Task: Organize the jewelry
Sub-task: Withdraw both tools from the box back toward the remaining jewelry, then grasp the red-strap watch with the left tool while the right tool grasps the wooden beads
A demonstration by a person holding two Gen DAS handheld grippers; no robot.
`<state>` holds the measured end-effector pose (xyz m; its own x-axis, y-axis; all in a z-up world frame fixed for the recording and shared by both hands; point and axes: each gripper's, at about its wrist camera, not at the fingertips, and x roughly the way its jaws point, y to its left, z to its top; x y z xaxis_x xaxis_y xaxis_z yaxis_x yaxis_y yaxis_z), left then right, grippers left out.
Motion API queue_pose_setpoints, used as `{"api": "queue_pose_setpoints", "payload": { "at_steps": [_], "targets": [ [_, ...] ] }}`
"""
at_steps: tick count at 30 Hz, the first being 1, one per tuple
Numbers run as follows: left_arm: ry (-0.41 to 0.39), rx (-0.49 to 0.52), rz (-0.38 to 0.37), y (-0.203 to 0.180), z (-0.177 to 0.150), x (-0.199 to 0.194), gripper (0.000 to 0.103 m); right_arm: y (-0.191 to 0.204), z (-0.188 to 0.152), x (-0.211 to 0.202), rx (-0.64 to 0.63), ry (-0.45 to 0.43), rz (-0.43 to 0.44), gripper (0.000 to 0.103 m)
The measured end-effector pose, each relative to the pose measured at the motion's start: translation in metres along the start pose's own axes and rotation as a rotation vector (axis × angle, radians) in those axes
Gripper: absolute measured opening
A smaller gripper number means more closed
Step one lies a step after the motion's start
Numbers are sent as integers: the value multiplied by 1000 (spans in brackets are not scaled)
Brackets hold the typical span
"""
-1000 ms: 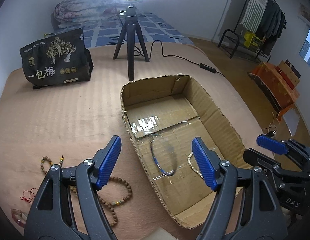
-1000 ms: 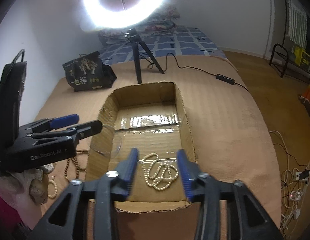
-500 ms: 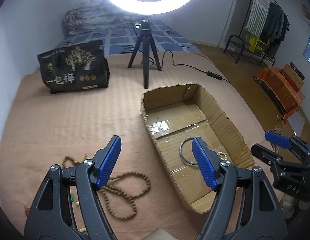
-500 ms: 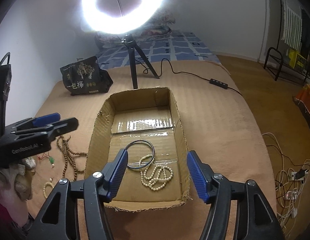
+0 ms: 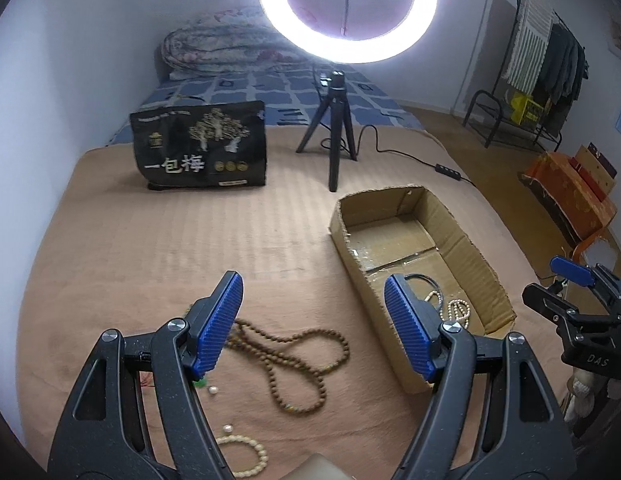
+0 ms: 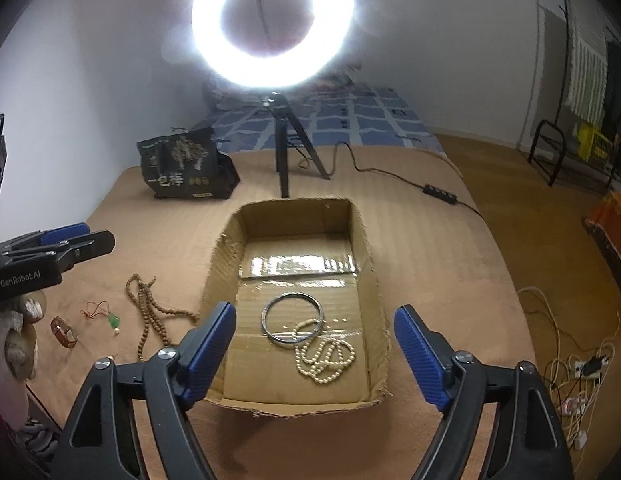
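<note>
My right tool [image 6: 312,350] is opening, empty, lower centre above the box [image 6: 366,264]; my left tool [image 5: 312,326] gapes over beads [image 5: 294,360].

The left gripper [image 5: 313,322] points steeply downward, its 2 blue-padded jaws held wide with nothing between them. The right gripper [image 6: 314,350], tilted down alike, has its jaws opening, also empty. In the left wrist view the right gripper [image 5: 566,280] shows at 3 o'clock.
</note>
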<state>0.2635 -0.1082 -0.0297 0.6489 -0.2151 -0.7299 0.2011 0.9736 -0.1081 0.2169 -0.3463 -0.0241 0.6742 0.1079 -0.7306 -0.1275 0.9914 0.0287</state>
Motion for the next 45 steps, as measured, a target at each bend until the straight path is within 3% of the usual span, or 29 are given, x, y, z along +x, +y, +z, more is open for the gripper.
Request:
{"api": "queue_pose_setpoints", "payload": {
  "at_steps": [12, 22, 30, 36, 45],
  "targets": [
    [-29, 22, 116, 66, -19, -36, 76, 69, 5, -1, -108, -16, 102, 89],
    [-12, -81, 176, 131, -31, -61, 76, 129, -2, 20, -216, 37, 188, 89],
    [41, -154, 215, 179, -63, -68, 76, 175, -13, 54, -306, 106, 203, 89],
    [116, -185, 196, 195, -98, -59, 76, 194, -22, 86, -350, 172, 204, 89],
    [193, -91, 146, 188, -132, -38, 76, 199, -29, 120, -375, 252, 216, 89]
  ]
}}
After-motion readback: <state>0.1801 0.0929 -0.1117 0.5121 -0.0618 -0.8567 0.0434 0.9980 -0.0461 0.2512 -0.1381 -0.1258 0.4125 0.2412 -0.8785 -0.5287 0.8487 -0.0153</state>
